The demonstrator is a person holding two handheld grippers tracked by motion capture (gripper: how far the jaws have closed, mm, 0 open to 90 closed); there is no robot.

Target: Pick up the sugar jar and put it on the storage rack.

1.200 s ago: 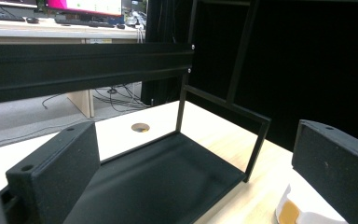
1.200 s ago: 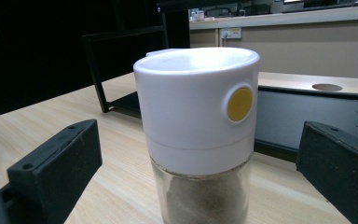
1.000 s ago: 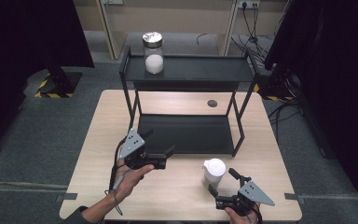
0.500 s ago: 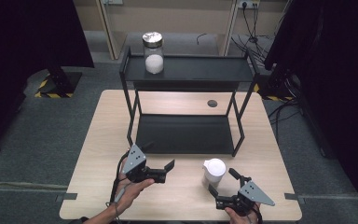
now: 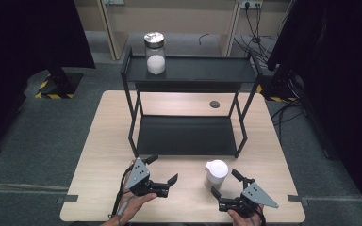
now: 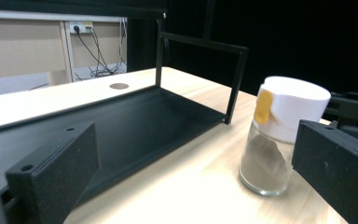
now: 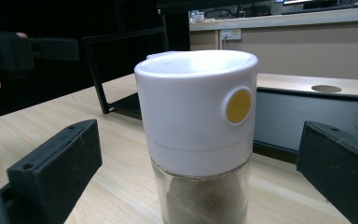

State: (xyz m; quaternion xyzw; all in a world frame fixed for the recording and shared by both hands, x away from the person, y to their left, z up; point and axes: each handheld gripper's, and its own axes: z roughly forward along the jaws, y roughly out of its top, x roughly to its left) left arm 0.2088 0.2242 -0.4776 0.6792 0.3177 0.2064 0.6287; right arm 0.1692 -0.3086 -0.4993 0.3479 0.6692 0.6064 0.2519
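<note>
Item: our right gripper (image 5: 223, 185), near table edge, jaws spread, holding nothing. Shaker jar (image 5: 216, 172) just ahead, between those jaws in right gripper view, not touched; upright, long axis vertical, white cap (image 7: 196, 105) up. Our left gripper (image 5: 162, 170) released too, farther off, jar to its right. Beyond: black rack (image 5: 187, 135), lidded glass jar (image 5: 155, 52) on top shelf. We judge right hand nearer.

White-capped jar (image 5: 216, 171) stands on the desk (image 5: 99, 141), just in front of the black rack (image 5: 188, 136). Right gripper (image 5: 224, 190) just behind it, fingers spread, not touching. Left gripper (image 5: 162, 169) near the front edge, fingers apart, empty. Second jar (image 5: 155, 53) upright on the rack's top shelf, left end.
</note>
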